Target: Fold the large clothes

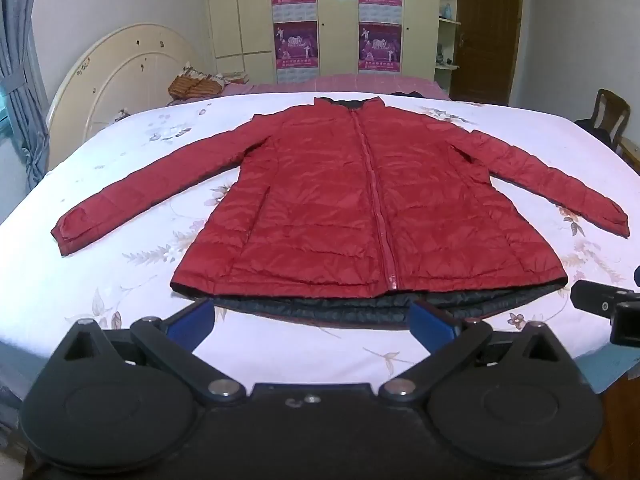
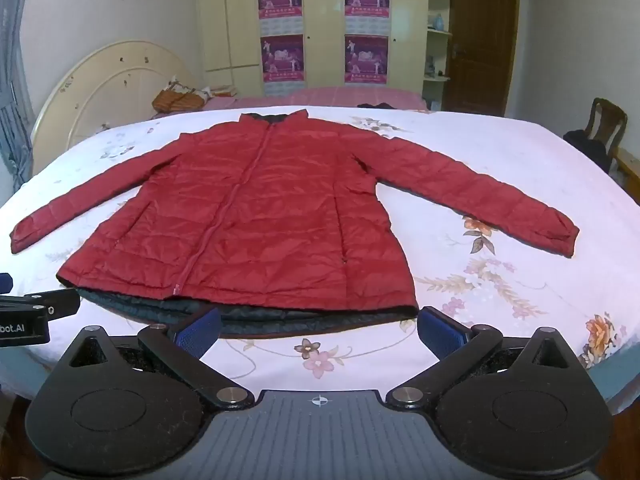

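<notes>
1. A red quilted jacket [image 1: 352, 200] lies flat, front up and zipped, on a bed [image 1: 120, 280] covered with a white floral sheet. Collar points toward the far wardrobe [image 1: 248, 20]; hem faces the cameras.
2. Both sleeves are spread outward and angle down toward the near edge. The cuffs lie on the sheet, inside the bed's side edges.
3. At the hem, the dark lining [image 1: 360, 308] shows in a strip below the red shell.
4. Left gripper [image 1: 312, 320]: jaws fully spread, nothing held. It hovers tilted downward at the near bed edge, blue pads just short of the hem.
5. Right gripper [image 2: 320, 332]: jaws fully spread, nothing held, likewise poised at the hem. Its edge shows at the right of the left wrist view.
6. Open room: bare sheet surrounds the jacket on all sides, widest beside the sleeves.
7. Beyond the bed: a second bed with pink cover [image 2: 340, 98], a wooden chair [image 2: 604, 128] at right, a headboard [image 1: 120, 80] at left.
8. No containers identifiable.
</notes>
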Motion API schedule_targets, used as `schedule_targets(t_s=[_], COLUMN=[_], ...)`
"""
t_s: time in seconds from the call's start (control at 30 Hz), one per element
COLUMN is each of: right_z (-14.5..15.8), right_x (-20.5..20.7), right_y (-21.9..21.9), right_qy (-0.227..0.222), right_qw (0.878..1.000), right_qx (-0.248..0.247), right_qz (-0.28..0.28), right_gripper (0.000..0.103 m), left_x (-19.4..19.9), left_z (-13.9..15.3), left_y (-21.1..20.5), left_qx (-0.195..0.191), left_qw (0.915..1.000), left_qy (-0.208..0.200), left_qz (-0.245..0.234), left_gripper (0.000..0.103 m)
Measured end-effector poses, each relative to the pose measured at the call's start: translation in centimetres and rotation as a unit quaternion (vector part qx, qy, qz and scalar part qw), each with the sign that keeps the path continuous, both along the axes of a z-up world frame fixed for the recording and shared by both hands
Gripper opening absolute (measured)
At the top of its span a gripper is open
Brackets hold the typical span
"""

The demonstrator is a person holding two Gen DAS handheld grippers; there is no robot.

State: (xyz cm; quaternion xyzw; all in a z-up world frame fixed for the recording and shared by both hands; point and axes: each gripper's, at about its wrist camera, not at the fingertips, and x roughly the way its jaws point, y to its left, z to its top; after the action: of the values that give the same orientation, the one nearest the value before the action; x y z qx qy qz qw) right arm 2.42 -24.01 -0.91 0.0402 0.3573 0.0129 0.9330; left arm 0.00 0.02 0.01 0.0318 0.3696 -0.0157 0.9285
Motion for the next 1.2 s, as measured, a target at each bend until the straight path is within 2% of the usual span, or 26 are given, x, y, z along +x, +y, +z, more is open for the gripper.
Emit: schedule_targets(t_s=[0.23,1.2], right_z=[0.0,-0.02], right_x=[0.07,0.29], right_y=[-0.06,-0.04], right_qy=[-0.003,-0.001], right_qw=[1.0,1.0], right_qx=[-0.006,-0.002], right_qz=[0.0,0.0], right_gripper=[0.103,0.103], left_x=[0.0,-0.12], left_z=[-0.82,-0.06], left_y=[0.23,-0.14], left_qx=[0.002,0.011], left_qw=[1.0,0.9999], left_qy=[0.0,0.003], left_qz=[0.003,0.01], left_gripper=[0.103,0.103])
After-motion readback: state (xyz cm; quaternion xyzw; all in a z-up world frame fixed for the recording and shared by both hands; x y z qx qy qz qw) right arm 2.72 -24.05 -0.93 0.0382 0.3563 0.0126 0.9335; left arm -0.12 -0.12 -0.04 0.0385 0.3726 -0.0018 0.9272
